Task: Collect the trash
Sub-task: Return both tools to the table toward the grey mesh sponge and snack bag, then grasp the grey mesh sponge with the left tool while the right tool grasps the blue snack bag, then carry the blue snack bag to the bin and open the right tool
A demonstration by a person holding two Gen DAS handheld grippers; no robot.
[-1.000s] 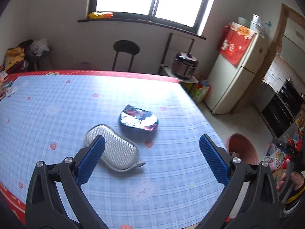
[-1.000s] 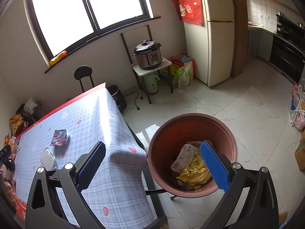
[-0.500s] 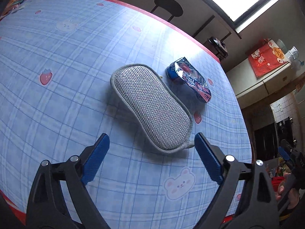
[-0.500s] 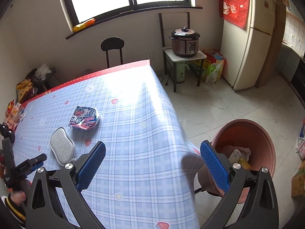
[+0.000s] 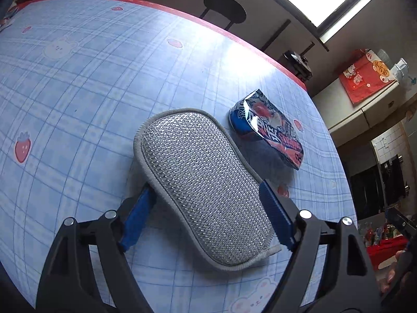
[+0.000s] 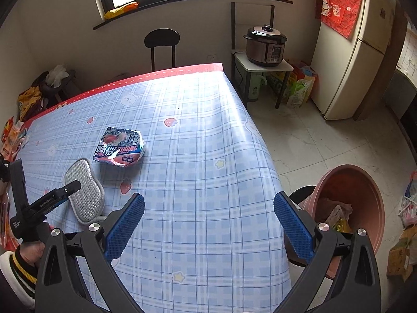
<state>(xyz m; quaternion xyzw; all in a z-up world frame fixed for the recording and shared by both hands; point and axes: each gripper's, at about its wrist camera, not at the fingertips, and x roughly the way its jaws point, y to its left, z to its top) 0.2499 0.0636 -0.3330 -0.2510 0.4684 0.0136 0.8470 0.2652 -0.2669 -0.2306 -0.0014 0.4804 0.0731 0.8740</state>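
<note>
Closing around the scrubber (image 5: 206, 182) at frame centre, the left gripper (image 5: 208, 216) straddles it, pads seemingly not yet pressing. The wrapper (image 5: 271, 133) lies upper right. Right gripper (image 6: 208, 227) hangs wide, empty. Next: pinch, lift, bin (image 6: 378, 203).

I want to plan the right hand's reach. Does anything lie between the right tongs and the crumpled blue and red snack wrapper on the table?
Nothing visible does. Between the open right tongs and the crumpled blue and red snack wrapper lies only bare blue checked tablecloth. The grey mesh scrubbing pad lies off to the left, between the closing left tongs.
</note>
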